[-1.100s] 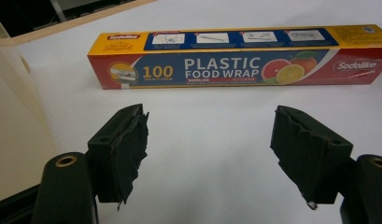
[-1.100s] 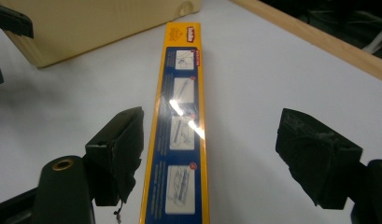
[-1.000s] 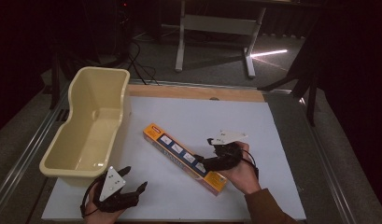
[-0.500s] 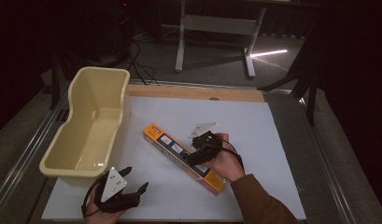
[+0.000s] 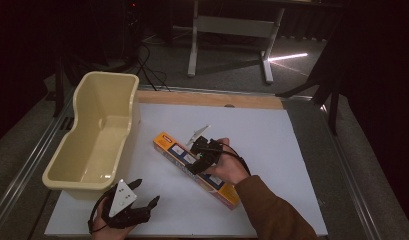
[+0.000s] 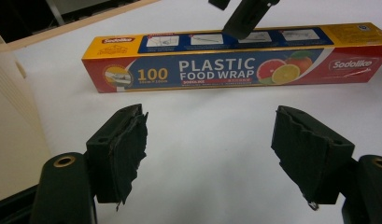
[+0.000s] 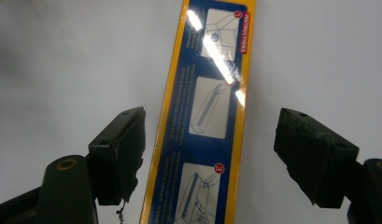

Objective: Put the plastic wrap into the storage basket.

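Glossy cardboard wrap box [image 7: 205, 116], long, flat, between open black fingers [image 7: 118, 149]

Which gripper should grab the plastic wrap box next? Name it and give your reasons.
Right. The right gripper hangs directly over the plastic wrap box, its open jaws straddling the box's width in the right gripper view. The left gripper sits open near the table's front edge, well short of the box.

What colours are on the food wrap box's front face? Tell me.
Blue and red with a yellow end on the food wrap box, clearest in the left gripper view.
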